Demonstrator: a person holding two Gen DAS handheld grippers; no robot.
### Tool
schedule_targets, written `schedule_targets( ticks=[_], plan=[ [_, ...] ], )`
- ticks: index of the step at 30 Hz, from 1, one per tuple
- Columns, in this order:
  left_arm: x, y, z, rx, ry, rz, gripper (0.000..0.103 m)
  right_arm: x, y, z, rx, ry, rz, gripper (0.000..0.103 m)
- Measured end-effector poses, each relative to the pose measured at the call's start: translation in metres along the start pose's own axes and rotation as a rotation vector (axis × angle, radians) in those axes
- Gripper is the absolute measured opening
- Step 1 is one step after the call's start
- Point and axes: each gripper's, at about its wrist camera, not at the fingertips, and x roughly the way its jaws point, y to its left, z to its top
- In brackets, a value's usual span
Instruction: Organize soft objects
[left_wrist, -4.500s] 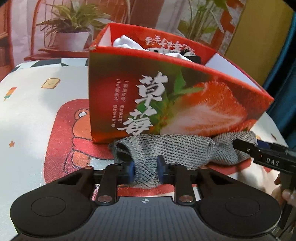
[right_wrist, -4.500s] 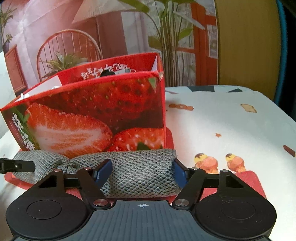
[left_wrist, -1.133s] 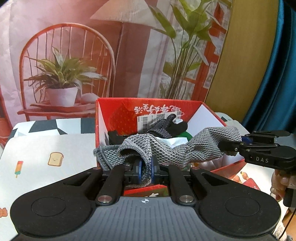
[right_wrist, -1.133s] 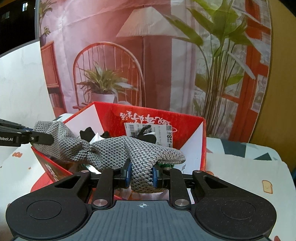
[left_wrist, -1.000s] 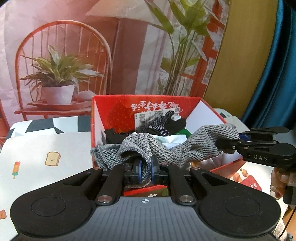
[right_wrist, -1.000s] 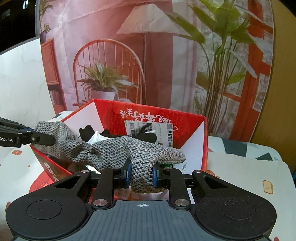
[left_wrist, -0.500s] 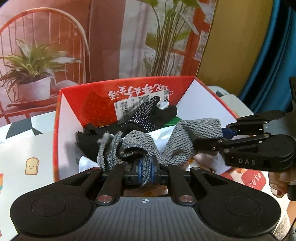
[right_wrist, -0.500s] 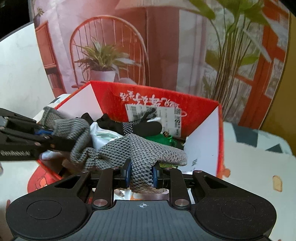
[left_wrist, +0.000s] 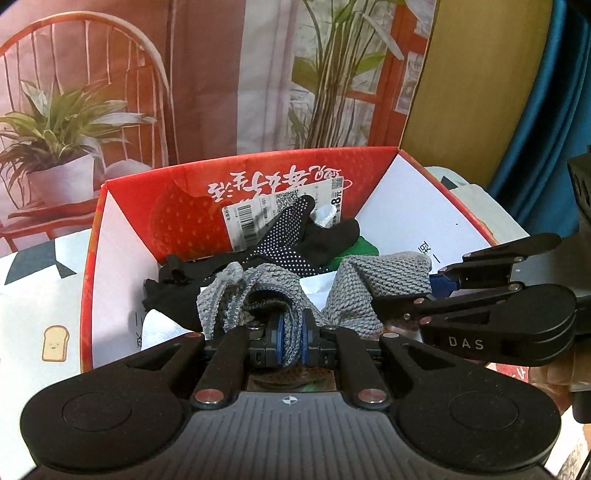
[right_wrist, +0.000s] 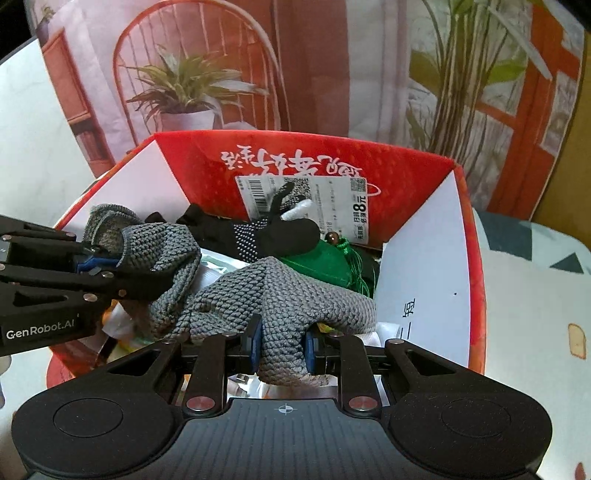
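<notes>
Over the open red strawberry box (left_wrist: 236, 206), I hold a grey knitted cloth (right_wrist: 273, 295) stretched between both tools: my left hand-held gripper (left_wrist: 290, 341) is pinched nearly shut on one bunched end, my right hand-held gripper (right_wrist: 282, 347) clamps the other end in a narrow grip. The cloth sags just above the box's contents, a black dotted glove (left_wrist: 288, 236), a green pouch (right_wrist: 325, 266) and white fabric (left_wrist: 159, 325). The box stands on a bench (right_wrist: 524, 295) covered with a cartoon-print cloth
</notes>
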Motion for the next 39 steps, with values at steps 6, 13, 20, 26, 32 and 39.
schedule_targets(
  ticks=[6, 13, 20, 26, 32, 39],
  plan=[
    [-0.001, -0.002, 0.0, 0.009, -0.01, 0.012, 0.01, 0.002, -0.001, 0.0, 0.015, 0.001, -0.009, 0.021],
    [-0.022, -0.002, -0.001, 0.024, -0.069, 0.056, 0.055, -0.015, 0.001, -0.001, -0.006, -0.029, -0.011, 0.032],
    [-0.064, 0.0, -0.004, 0.024, -0.195, 0.075, 0.099, -0.053, 0.008, -0.003, -0.071, -0.116, -0.014, 0.064],
    [-0.1, 0.002, -0.004, -0.041, -0.271, 0.11, 0.103, -0.089, 0.009, -0.002, -0.068, -0.257, -0.025, 0.102],
    [-0.136, 0.001, -0.008, -0.11, -0.316, 0.13, 0.103, -0.121, 0.017, -0.004, -0.078, -0.36, -0.042, 0.103],
    [-0.175, -0.016, -0.019, -0.116, -0.372, 0.218, 0.103, -0.152, 0.041, -0.013, -0.104, -0.421, -0.123, 0.103]
  ],
)
